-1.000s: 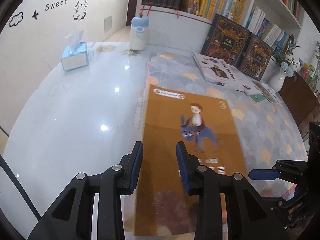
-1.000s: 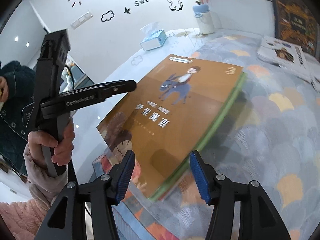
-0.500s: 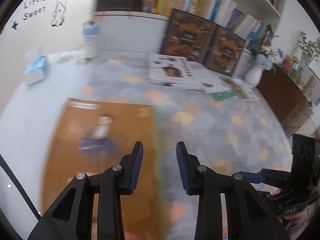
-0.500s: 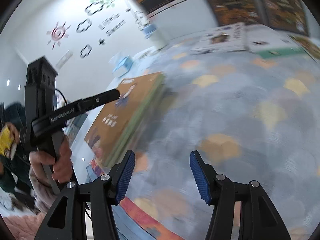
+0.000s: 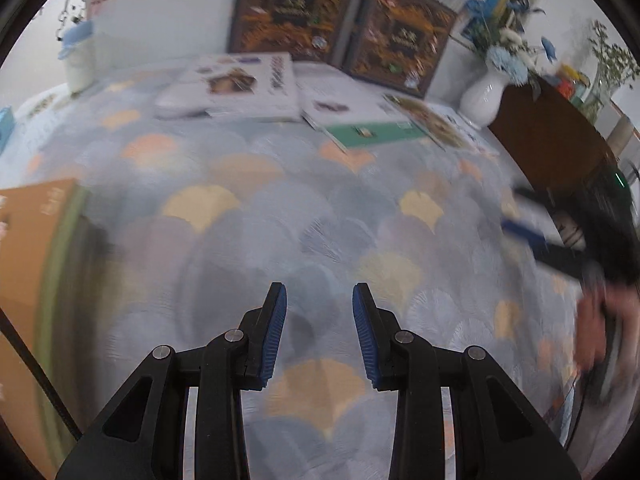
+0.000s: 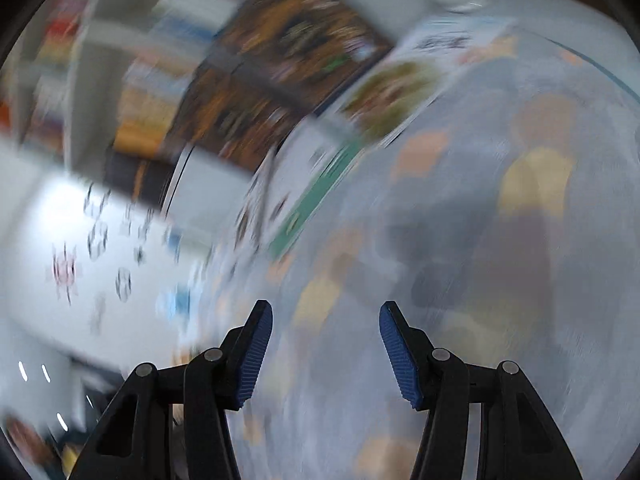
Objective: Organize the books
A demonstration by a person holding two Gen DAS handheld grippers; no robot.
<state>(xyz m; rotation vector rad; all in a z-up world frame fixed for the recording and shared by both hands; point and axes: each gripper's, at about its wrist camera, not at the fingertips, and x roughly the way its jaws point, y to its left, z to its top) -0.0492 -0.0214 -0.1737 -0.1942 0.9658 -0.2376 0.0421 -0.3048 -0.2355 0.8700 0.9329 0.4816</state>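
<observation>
Orange-covered, the book (image 5: pixel 32 248) I took for already sorted lay flat at the near left of the patterned counter (image 5: pixel 304 216), well apart from the green-covered book (image 5: pixel 376 133). That green one sat at the far side among loose books spread flat, just in front of two dark ornate volumes (image 5: pixel 340 20) leaning upright, probably propped to stay out of the way. My left tongs (image 5: pixel 318 334) stood a little apart, gripping nothing. My right tongs (image 6: pixel 326 354) gaped wider, equally empty, aimed toward the green book, which I judged the likely next pick.
</observation>
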